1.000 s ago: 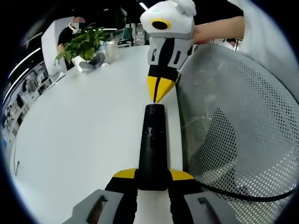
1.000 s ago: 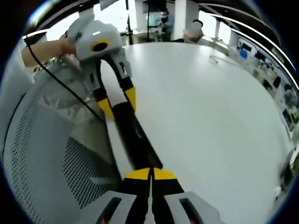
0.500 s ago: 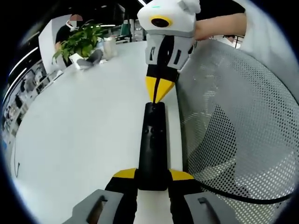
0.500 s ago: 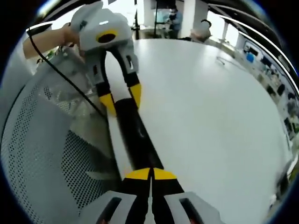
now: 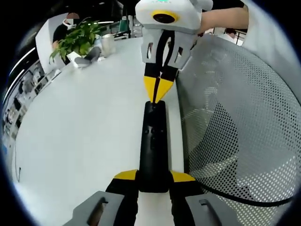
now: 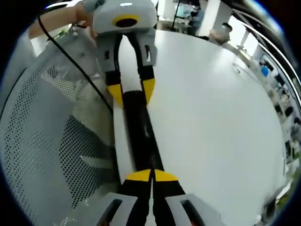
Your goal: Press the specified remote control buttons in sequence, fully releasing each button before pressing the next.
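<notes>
You have one black remote [image 5: 153, 146] on the white table [image 5: 80, 136]. Your left tool [image 5: 154, 181] pinches its near end. Your right tool [image 5: 156, 93], tips pressed together, touches its far end.

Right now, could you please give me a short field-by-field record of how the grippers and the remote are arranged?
remote: black remote control, lying lengthwise on the white table near its edge
left gripper: left gripper, jaws clamped on the remote's near end
right gripper: right gripper, yellow tips closed together at the remote's far end; actual contact too close to tell
beside the table: white mesh chair back with a black cable across it
far end of table: potted plant and a cup
</notes>
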`<act>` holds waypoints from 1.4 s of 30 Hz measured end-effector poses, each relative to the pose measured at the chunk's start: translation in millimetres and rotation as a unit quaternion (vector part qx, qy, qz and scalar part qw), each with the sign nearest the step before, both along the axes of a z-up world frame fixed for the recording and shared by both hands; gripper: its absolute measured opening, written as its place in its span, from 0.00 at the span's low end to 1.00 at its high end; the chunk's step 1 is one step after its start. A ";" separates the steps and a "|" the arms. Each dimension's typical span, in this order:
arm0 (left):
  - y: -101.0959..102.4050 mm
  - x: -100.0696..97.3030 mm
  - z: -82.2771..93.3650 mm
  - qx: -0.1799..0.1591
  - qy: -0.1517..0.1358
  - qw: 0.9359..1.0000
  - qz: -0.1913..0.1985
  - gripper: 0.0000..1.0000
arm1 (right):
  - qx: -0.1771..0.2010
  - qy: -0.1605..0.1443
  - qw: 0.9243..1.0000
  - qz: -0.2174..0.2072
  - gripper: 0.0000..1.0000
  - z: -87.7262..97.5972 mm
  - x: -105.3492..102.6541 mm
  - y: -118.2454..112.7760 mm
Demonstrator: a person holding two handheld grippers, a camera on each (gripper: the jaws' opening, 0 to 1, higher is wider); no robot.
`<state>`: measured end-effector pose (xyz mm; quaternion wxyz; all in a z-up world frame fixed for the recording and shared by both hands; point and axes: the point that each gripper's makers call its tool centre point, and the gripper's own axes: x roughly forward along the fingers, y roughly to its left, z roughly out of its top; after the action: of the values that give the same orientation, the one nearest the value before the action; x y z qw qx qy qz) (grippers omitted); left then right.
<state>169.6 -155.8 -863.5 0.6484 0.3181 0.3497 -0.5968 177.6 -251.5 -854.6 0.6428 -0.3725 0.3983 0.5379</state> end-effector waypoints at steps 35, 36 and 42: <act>-0.8 0.0 -1.4 0.039 0.010 0.999 -0.019 0.24 | 0.021 0.054 0.998 0.002 0.00 0.0 0.6 0.6; -0.9 -0.2 -1.5 0.042 0.009 0.999 -0.018 0.24 | 0.030 0.050 0.998 -0.005 0.00 0.2 0.8 1.2; -0.2 0.1 -1.6 0.053 0.013 0.998 -0.020 0.24 | 0.057 0.036 0.997 -0.022 0.00 0.8 0.3 1.4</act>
<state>169.7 -156.1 -865.1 0.6137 0.3510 0.3832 -0.5945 177.9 -250.1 -853.8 0.6599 -0.3067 0.3984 0.5583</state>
